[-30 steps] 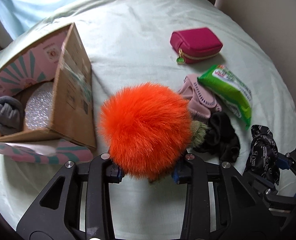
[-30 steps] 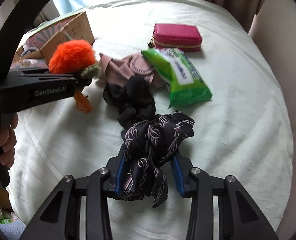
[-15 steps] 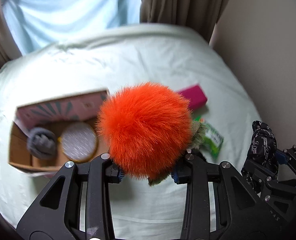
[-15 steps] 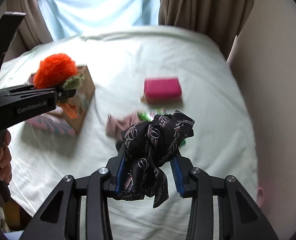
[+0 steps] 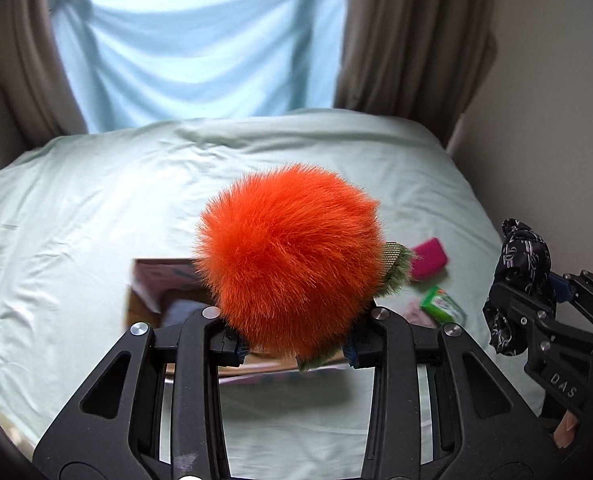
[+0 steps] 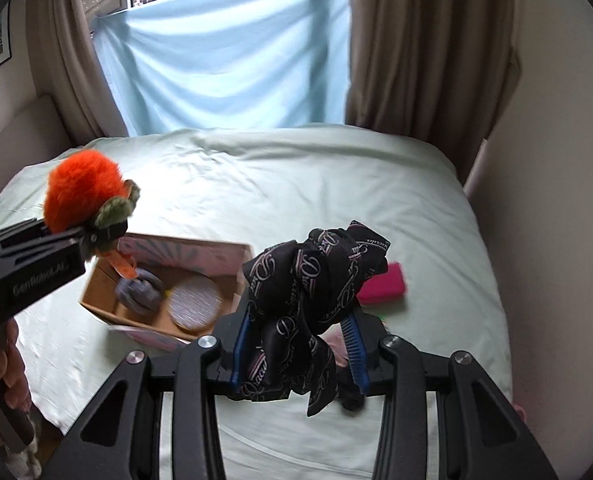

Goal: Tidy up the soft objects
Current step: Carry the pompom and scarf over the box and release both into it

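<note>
over the last second both grippers had risen well clear of the bed (image 6: 280, 184), so the remaining clutter shrank to the far right. the left gripper (image 5: 292, 350) stayed clamped on the orange pompom (image 5: 288, 256), now above the cardboard box (image 6: 108, 304); the right gripper (image 6: 296, 350) stayed clamped on the black scrunchie (image 6: 312, 280), just right of the box. both items looked ready for dropping in.
</note>
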Motion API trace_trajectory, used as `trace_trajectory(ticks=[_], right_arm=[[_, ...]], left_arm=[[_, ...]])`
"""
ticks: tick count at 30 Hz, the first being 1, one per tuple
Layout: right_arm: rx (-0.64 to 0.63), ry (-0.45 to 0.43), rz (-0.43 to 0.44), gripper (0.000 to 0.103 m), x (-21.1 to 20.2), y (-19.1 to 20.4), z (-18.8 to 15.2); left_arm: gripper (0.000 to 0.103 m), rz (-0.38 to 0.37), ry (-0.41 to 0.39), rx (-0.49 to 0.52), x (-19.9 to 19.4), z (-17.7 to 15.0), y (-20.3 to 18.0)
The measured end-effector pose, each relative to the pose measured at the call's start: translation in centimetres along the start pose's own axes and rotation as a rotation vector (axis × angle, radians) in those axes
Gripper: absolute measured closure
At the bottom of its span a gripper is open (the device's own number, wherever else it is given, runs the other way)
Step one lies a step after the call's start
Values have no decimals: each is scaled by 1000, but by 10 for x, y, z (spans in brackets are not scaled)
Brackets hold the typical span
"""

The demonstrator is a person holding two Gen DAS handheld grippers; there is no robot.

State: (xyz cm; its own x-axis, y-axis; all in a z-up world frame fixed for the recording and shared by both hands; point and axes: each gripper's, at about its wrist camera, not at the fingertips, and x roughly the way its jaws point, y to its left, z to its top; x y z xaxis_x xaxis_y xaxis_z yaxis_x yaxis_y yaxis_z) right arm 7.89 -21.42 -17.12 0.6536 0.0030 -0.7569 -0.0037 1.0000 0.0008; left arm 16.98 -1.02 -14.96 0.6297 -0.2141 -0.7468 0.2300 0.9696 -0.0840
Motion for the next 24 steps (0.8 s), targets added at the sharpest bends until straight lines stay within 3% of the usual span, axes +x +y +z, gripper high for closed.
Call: trace_trajectory(ticks=[7, 14, 24], right_arm=[[10, 41, 59, 66, 31, 77, 39], [93, 149, 107, 66, 90, 128, 54], [292, 404, 126, 66, 204, 146, 44]], left_arm=[[72, 51, 47, -8, 13, 4, 78], [72, 70, 165, 4, 72, -8, 135], [72, 49, 362, 4, 173, -30, 155]])
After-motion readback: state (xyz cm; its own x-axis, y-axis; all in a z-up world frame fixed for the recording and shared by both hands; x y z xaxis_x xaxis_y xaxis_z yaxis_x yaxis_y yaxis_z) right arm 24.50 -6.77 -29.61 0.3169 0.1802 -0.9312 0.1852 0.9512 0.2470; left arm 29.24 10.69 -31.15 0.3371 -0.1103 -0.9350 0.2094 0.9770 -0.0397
